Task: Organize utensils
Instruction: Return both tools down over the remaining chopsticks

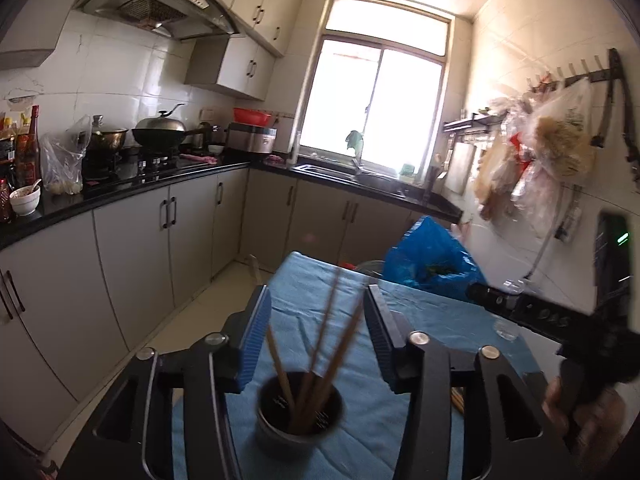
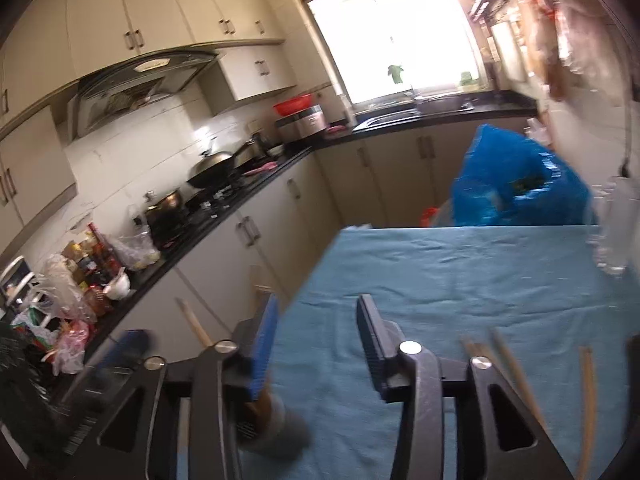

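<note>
we are seeing the dark cup [image 1: 299, 412] standing on the blue cloth [image 1: 360, 420], blurred chopsticks [image 1: 320, 344] leaning inside. the left gripper [image 1: 316, 336] is spread around them, touching nothing. right of the cup, the right gripper [image 2: 316, 344] is spread and empty, loose chopsticks [image 2: 508, 360] partly hiding behind it.

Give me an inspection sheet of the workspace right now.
Surface: blue cloth covering table, wrinkled.
Job's things: dark cup holding chopsticks; loose chopsticks lying on the cloth.
Clutter: blue plastic bag at far edge.
Grippers: left gripper open, above the cup; right gripper open, nothing between the pads.
Cables: nothing seen.
Surroundings: kitchen counter, wok, window.
</note>
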`<state>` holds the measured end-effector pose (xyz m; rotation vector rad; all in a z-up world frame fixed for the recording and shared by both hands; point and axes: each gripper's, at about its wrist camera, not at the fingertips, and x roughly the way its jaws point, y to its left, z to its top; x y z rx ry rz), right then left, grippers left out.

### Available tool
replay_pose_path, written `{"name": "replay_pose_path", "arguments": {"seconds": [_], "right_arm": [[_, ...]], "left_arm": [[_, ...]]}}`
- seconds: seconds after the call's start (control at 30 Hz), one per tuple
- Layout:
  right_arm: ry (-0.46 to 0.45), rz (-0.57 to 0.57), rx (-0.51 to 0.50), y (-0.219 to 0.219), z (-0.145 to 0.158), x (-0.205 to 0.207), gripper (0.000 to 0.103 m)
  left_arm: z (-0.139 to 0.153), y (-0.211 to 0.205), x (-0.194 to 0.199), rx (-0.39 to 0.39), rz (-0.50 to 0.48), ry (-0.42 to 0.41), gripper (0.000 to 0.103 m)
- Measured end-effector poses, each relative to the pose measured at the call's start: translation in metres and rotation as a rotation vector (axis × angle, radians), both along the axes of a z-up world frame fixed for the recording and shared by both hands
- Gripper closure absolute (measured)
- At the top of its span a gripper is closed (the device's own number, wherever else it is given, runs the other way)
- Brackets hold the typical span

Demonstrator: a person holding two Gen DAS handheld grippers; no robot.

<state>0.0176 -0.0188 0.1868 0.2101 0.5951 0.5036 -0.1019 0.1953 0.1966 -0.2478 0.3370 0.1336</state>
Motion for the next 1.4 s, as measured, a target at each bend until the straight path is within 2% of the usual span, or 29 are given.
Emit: {"name": "replay_pose_path", "arguments": {"seconds": [0.1,0.2,0.23,0.27,0.33,0.5,0.53,0.6,0.63,0.67,0.83,1.0,1.2,1.27,1.37,1.4], "right_arm": [[0.067,-0.077,-0.089,-0.049,-0.029,0.006,0.056],[0.198,-0.127,-0.164,-0.088,-0.076,0.018,0.057],[0.248,-0.139,-0.183,-0.101,-0.096,0.021,0.061],[0.279,-0.144,-0.190,-0.108,-0.107,0.024,0.068],[0.338,-0.149,-0.195,-0.122,-0.132,0.030,0.072],[0.407,-0.161,-0.242,-0.133,-0.169,0.042,0.073],[0.421,-0.162,-0.246,-0.136,-0.175,0.043,0.076],[0.415,-0.172,-0.250,-0.135,-0.176,0.039,0.081],[0.429,-0.169,-0.236,-0.135,-0.176,0.037,0.090],[0.447,-0.164,-0.217,-0.134,-0.177,0.036,0.093],[0.524,-0.087,-0.101,-0.119,-0.179,0.010,0.096],[0.473,-0.195,-0.197,-0.134,-0.177,0.002,0.096],[0.474,-0.214,-0.174,-0.160,-0.175,-0.002,0.095],[0.474,-0.213,-0.173,-0.160,-0.175,-0.003,0.095],[0.471,-0.214,-0.182,-0.159,-0.174,-0.003,0.095],[0.474,-0.216,-0.180,-0.159,-0.174,-0.003,0.095]], "left_arm": [[-0.004,-0.029,-0.020,0.000,-0.064,-0.001,0.046],[-0.019,-0.062,-0.025,0.008,-0.137,0.035,0.045],[-0.026,-0.073,-0.023,0.016,-0.161,0.056,0.045],[-0.034,-0.085,-0.019,0.027,-0.185,0.089,0.045],[-0.050,-0.105,-0.007,0.029,-0.233,0.161,0.045],[-0.090,-0.132,0.029,0.004,-0.294,0.349,0.045],[-0.096,-0.134,0.033,0.003,-0.291,0.368,0.045],[-0.107,-0.135,0.041,0.011,-0.277,0.400,0.045],[-0.111,-0.135,0.044,0.015,-0.266,0.415,0.045],[-0.115,-0.135,0.047,0.014,-0.261,0.425,0.045],[-0.136,-0.140,0.068,0.001,-0.259,0.495,0.045],[-0.154,-0.159,0.093,0.021,-0.280,0.545,0.045],[-0.170,-0.184,0.126,0.085,-0.285,0.594,0.045],[-0.176,-0.191,0.137,0.101,-0.283,0.623,0.050],[-0.177,-0.200,0.145,0.117,-0.285,0.639,0.079],[-0.178,-0.202,0.149,0.124,-0.276,0.665,0.103]]}}
